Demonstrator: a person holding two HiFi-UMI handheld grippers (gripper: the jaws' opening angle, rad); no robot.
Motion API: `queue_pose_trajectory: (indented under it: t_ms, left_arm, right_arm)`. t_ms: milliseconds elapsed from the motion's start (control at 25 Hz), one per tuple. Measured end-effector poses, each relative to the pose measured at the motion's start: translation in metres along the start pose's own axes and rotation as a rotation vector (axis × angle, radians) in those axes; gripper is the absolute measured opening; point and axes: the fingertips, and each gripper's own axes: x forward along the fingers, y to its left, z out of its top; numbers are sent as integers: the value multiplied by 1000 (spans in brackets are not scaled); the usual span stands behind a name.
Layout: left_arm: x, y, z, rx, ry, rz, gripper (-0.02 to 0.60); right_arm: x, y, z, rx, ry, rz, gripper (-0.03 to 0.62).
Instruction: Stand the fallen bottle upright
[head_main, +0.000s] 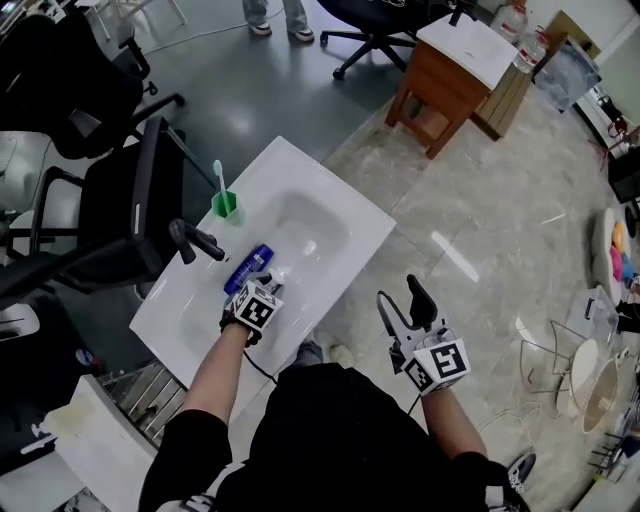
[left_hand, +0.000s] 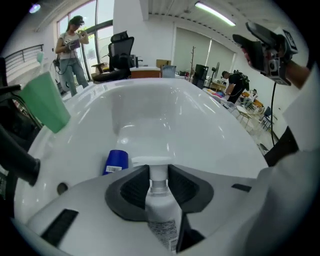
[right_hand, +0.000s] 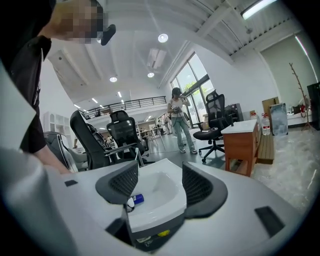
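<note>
A white pump bottle (left_hand: 162, 216) is gripped at its neck by my left gripper (left_hand: 159, 183), with its pump head (left_hand: 150, 161) pointing away over the basin. In the head view the left gripper (head_main: 262, 284) hangs over the near rim of the white sink (head_main: 335, 195). A blue bottle (head_main: 248, 268) lies on its side on the sink's rim just beyond it, and its flat end (left_hand: 116, 161) shows in the left gripper view. My right gripper (head_main: 402, 300) is open and empty, off to the right of the sink, above the floor. Its jaws (right_hand: 155, 182) point towards the sink (right_hand: 165, 200).
A black faucet (head_main: 195, 242) and a green cup (head_main: 226, 203) holding a toothbrush stand on the sink's left side. Black office chairs (head_main: 100, 230) crowd the left. A wooden desk (head_main: 450, 75) stands at the back right. A person (left_hand: 70, 50) stands beyond the sink.
</note>
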Motion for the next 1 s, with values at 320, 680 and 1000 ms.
queue_pose_trajectory:
  t_ms: [320,680,1000]
  left_arm:
    - [-61,2,9,-124,-175,162,123]
    - [-112,-14,-9,-326,-311,254,115]
    - [-192,-1,-6,-490,-546,414,115]
  right_arm:
    - [3,18,21,32,-40,117,282]
    - [-1,70,48,-13,-103,312,281]
    - [-12,83,52,-56,-106,404,281]
